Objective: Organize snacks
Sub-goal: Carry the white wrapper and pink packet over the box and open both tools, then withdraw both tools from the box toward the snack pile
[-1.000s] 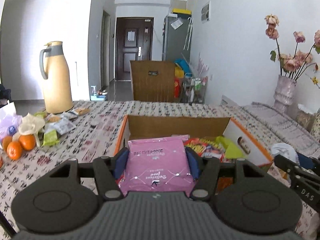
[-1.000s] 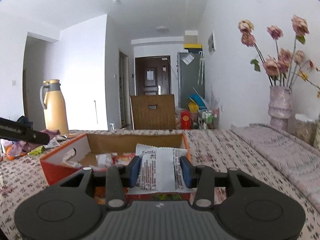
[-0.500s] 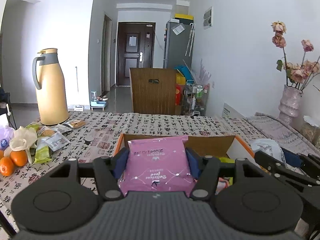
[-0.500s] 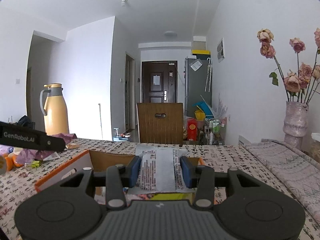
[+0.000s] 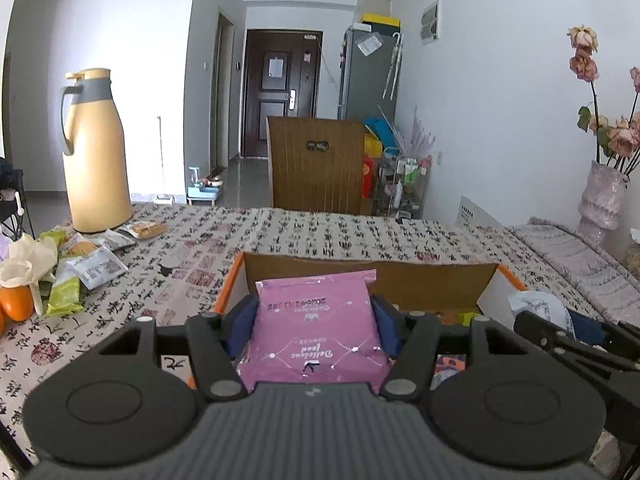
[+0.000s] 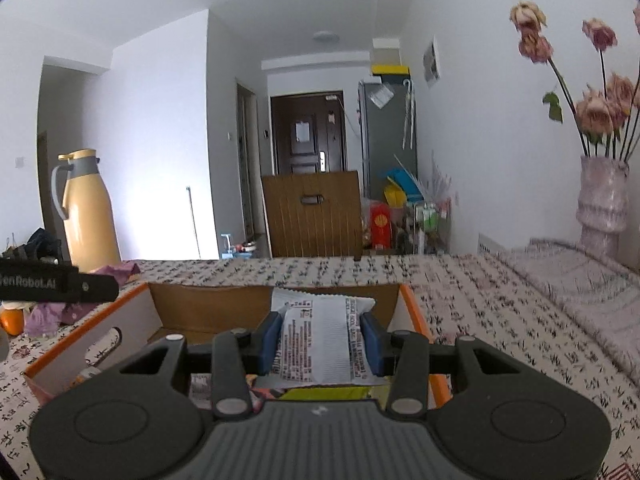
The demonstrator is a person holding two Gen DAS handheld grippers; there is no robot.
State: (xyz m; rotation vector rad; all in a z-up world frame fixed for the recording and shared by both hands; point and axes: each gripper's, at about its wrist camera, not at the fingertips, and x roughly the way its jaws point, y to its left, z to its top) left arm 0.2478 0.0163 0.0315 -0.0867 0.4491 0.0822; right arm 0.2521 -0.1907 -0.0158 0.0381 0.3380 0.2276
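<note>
Now both grippers carry a snack near the cardboard box (image 5: 366,280). The left gripper (image 5: 314,316) has its blue pads pressed on a pink packet (image 5: 316,332), at the box's near-left corner. The right gripper (image 6: 320,340) is clamped narrowly on a white packet (image 6: 320,344), at the box's near-right side. To do the step well, each packet should come fully past the box's near wall before its pads part, so it drops inside. Both grippers point slightly downward toward the box.

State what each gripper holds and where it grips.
Left gripper: pink snack packet, by its side edges. Right gripper: white snack packet, likewise by its sides.
</note>
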